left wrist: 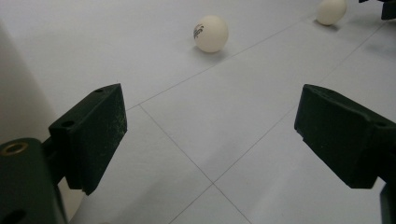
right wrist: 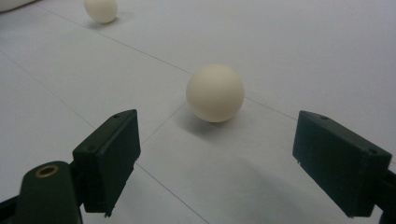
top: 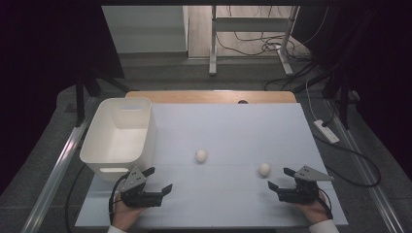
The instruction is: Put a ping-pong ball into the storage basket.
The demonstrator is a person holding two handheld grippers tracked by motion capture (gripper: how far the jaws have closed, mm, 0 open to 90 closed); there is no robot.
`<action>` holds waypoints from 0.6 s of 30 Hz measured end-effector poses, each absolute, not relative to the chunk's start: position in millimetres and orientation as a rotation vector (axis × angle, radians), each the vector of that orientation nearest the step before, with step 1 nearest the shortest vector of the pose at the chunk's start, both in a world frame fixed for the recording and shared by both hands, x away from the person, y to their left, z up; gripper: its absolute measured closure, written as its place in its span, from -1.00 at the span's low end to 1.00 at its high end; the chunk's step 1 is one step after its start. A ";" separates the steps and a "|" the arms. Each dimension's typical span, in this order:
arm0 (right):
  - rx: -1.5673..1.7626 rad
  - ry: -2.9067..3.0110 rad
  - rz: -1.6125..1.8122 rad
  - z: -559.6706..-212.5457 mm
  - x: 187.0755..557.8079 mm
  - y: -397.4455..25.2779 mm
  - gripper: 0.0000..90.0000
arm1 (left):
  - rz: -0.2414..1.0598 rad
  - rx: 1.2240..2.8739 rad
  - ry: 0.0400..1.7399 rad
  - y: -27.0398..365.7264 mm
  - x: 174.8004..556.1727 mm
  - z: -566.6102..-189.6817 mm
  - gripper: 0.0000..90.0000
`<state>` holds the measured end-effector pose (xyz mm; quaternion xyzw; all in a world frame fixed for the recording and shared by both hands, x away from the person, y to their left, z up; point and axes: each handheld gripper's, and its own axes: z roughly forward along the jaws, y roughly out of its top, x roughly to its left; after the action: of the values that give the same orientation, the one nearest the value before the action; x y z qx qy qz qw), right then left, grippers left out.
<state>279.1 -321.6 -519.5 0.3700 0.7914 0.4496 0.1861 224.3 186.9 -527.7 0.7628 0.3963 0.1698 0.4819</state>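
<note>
**Two light balls waiting in front of two open grippers**

In the high view, the left hand-held gripper [top: 156,178] lay in the lower left of the frame and the right hand-held gripper [top: 281,178] in the lower right, both low over the pale grey worktop [top: 233,126]. The jaws of both were wide apart and held nothing.

The small white plastic ball with a dark printed mark [top: 200,155] sat near the middle of the frame, well apart from the left hand-held gripper; in the left gripper view it appeared in the upper middle [left wrist: 211,33]. The second small cream-white plain ball [top: 264,169] sat just up and left of the right hand-held gripper, and in the right gripper view it stood in the centre of the frame [right wrist: 215,93], a little beyond the jaw tips and between their lines. The white rectangular plastic bin [top: 142,127] stood in the left part of the high view, and it looked empty.

Both balls looked like table-tennis balls, so they were probably very light, hollow, smooth and stiff but thin. I judged that such a ball would roll away at a small touch and could slip out of flat jaws. The best place to hold it was across its widest middle, with both jaws closing evenly and gently.
</note>
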 end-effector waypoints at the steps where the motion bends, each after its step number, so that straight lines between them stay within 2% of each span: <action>1: 1.043 2.228 1.271 -519.6 279.1 -321.8 -0.66 | 0.411 1.863 0.963 186.1 224.3 -527.5 -0.77; 18: 1.021 2.237 1.269 -519.4 281.1 -318.8 -0.66 | 0.420 1.870 0.953 183.3 221.5 -524.7 -0.77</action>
<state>281.1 -318.8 -519.4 0.3624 0.7943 0.4507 0.1859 221.5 183.3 -524.7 0.7664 0.3905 0.1721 0.4802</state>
